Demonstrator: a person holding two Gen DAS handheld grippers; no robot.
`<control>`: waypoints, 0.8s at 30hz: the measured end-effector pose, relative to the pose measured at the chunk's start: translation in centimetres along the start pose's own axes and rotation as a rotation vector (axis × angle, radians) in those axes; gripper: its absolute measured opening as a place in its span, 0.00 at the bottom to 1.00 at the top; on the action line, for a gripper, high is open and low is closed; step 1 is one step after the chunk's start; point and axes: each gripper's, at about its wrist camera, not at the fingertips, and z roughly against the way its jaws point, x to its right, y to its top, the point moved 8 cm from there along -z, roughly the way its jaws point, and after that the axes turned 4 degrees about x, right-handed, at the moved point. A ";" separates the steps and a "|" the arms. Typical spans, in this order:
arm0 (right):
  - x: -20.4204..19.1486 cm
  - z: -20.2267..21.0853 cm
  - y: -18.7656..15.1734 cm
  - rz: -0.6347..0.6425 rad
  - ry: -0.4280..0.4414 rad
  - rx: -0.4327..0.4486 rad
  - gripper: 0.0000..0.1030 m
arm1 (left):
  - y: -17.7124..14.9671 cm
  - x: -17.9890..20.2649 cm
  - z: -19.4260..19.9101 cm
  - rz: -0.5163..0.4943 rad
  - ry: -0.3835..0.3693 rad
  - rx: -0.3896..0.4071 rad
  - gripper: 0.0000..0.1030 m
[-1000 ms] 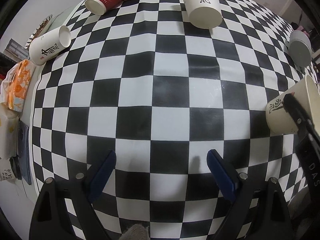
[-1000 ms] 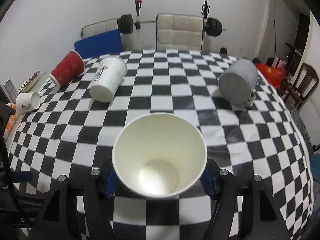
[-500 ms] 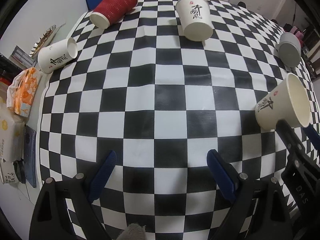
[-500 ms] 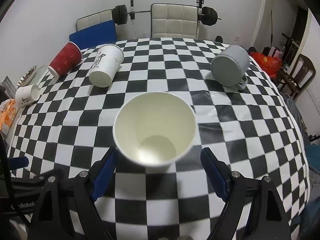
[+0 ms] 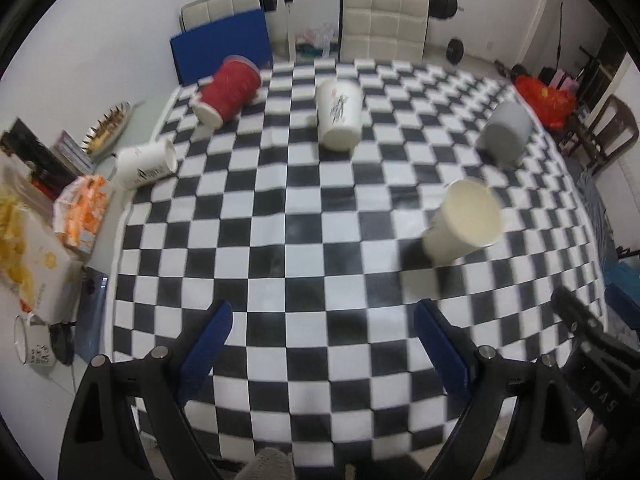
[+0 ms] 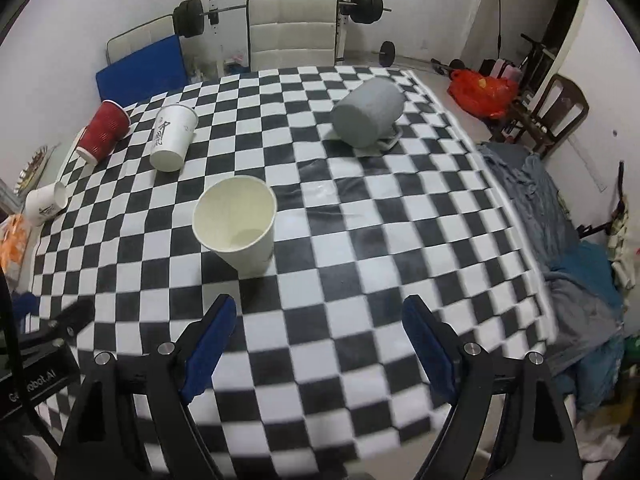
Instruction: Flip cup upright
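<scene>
A white paper cup stands upright on the checkered tablecloth, mouth up; it also shows in the left wrist view. My right gripper is open and empty, drawn back from the cup toward the table's near edge. My left gripper is open and empty over the near part of the cloth. On their sides lie a red cup, a white printed cup, a small white cup and a grey mug.
White chairs and a barbell rack stand behind the table. A blue pad leans at the back left. Snack bags and boxes sit off the cloth's left edge. Grey cloth hangs at the right.
My right gripper opened, let go of the white cup and pulled back; the cup now stands on the table. My left gripper rose and tilted up, showing more of the room.
</scene>
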 end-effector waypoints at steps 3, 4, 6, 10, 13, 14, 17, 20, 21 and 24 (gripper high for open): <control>0.9 3.7 0.7 0.022 0.025 -0.002 0.84 | 0.7 0.5 4.1 0.007 0.025 0.055 0.90; 1.3 5.4 1.1 0.033 0.033 0.006 0.84 | 1.0 0.7 5.7 0.010 0.025 0.078 0.90; 1.8 7.7 1.7 0.051 0.039 0.029 0.84 | 1.4 0.6 8.1 0.023 0.038 0.110 0.90; 3.4 13.3 3.0 0.061 0.049 0.077 0.84 | 1.9 1.0 13.1 0.034 0.058 0.178 0.90; 4.2 16.7 4.0 0.060 0.060 0.115 0.84 | 1.9 1.4 16.5 0.039 0.056 0.217 0.90; 4.4 17.8 4.2 0.058 0.063 0.127 0.84 | 1.9 1.5 17.2 0.042 0.055 0.221 0.90; 5.3 21.1 4.7 0.058 0.069 0.167 0.84 | 1.8 1.8 19.4 0.049 0.053 0.235 0.90; 5.8 23.8 4.7 0.053 0.088 0.189 0.84 | 1.8 2.0 21.6 0.054 0.044 0.270 0.90; 5.9 24.4 4.8 0.049 0.093 0.193 0.84 | 1.8 2.1 22.3 0.054 0.041 0.279 0.90; 6.3 26.6 4.9 0.051 0.097 0.219 0.84 | 1.9 2.2 24.1 0.053 0.038 0.314 0.90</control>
